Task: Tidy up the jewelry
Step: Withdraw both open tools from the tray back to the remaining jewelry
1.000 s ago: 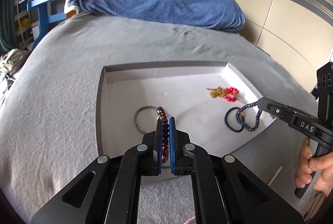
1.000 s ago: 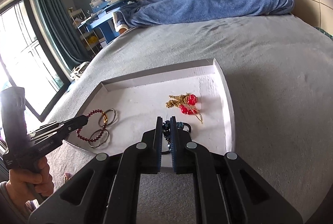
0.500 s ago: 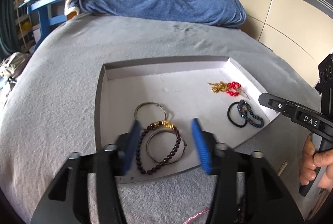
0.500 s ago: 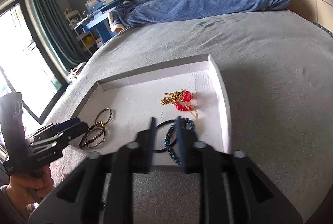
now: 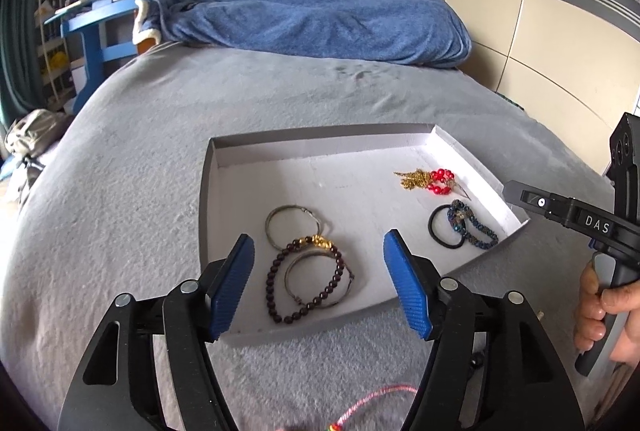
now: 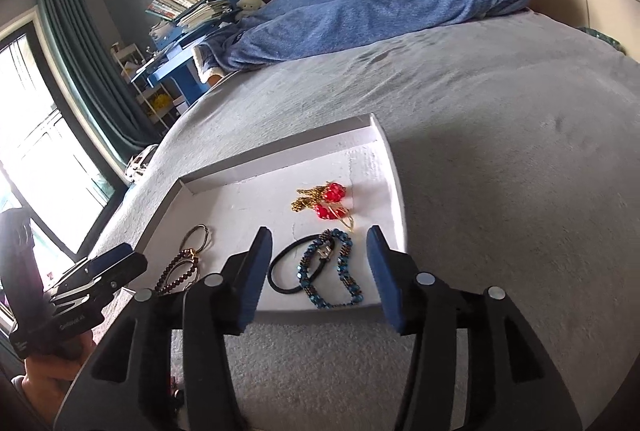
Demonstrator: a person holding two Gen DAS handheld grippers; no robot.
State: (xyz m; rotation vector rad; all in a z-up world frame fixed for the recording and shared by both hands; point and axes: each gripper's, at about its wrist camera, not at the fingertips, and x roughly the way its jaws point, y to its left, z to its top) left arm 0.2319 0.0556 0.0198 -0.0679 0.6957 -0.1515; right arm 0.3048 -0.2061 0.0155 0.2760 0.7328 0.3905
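Release step: left gripper (image 5: 320, 283) and right gripper (image 6: 318, 267) jaws are opening, nothing gripped. Bead bracelet (image 5: 306, 281) and blue bracelet (image 6: 330, 273) are left lying in tray (image 5: 320, 135). Next, pink cord (image 5: 374, 397) outside the tray likely needs picking up.

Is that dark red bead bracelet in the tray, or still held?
In the tray. The dark red bead bracelet lies flat on the white tray floor; the left tool, jaws opening, isn't touching it.

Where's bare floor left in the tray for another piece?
Free: the tray's far half, and the middle strip between the dark bead bracelet and the black hair tie. Crowded: the near left around the metal rings, and the right side with the red bead piece.
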